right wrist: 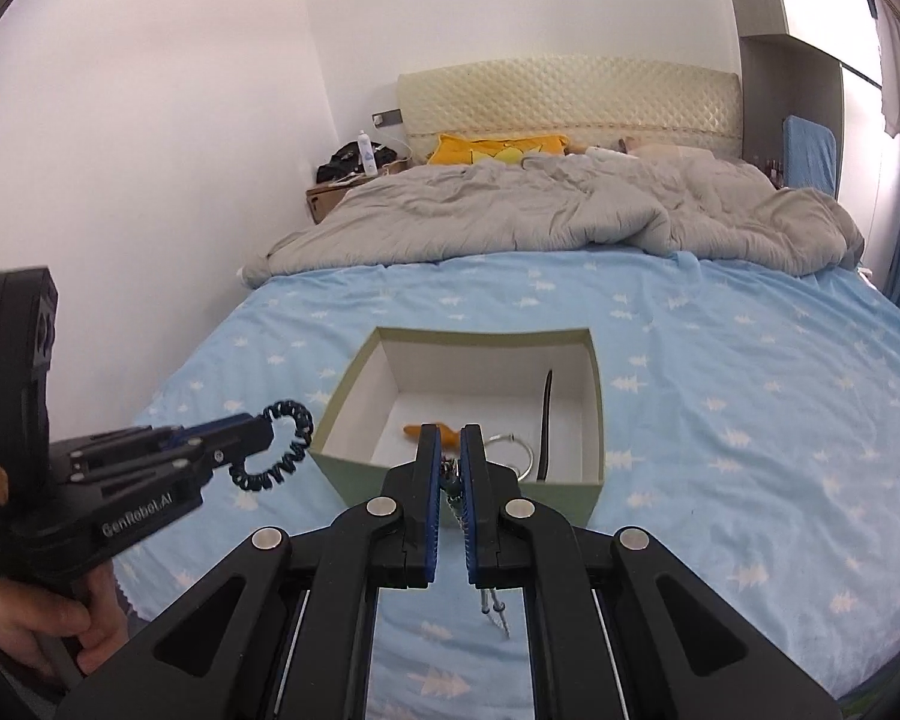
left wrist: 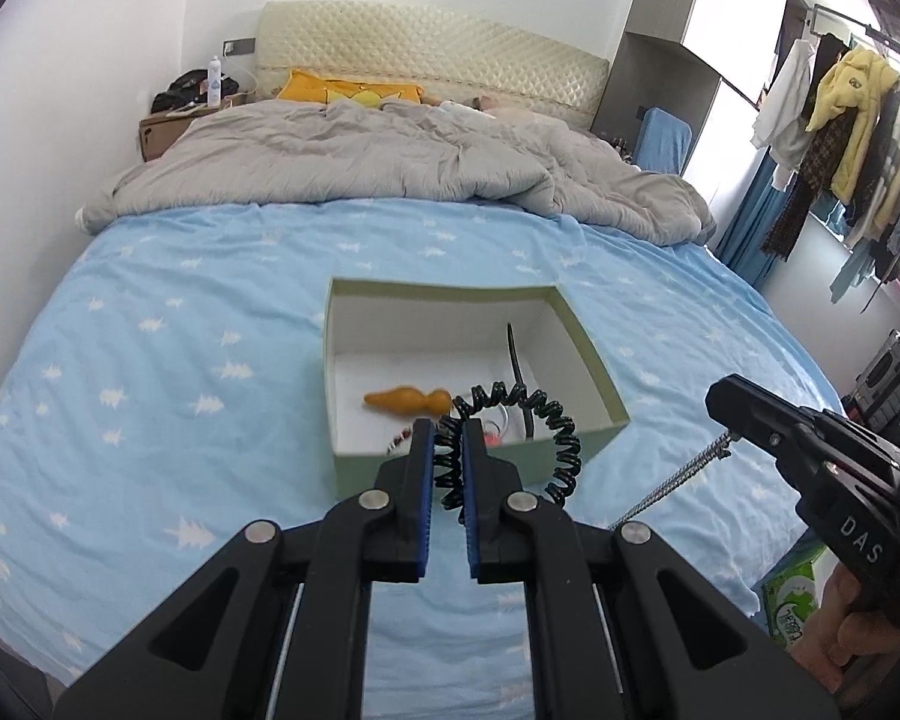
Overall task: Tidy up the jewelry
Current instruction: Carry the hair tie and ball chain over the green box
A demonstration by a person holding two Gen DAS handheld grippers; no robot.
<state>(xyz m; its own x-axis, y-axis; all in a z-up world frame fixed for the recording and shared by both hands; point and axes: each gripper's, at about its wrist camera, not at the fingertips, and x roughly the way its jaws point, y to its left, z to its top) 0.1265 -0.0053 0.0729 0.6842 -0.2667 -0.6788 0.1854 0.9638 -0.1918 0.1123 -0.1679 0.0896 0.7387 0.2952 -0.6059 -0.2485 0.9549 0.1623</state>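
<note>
Box sat open on the bed, pale green outside, white inside, at 12 o'clock from both sets of fingers.

Contents, left to right:
- orange gourd-shaped piece lay on its side on the box floor
- small red-and-white beaded bit was near the front wall, partly hidden behind the left fingers
- clear/silver bangle lay right of the gourd
- thin black stick leaned against the right wall, tip toward the far corner

Left gripper: fingers were nearly together, pinched on the black coil bracelet. The coil was clamped between the blue pads; its loop arced up and out to 1–2 o'clock of the fingertips, over the front wall of the box. In the right wrist view the same coil hung beside the box's left front corner, off the sheet.

Right gripper: fingers stood a narrow gap apart, closed on the silver chain. Chain ran down between the pads, tail dangling below at 6 o'clock. In the left wrist view it trailed from the fingertips down toward the sheet, right of the box and outside it.
</note>
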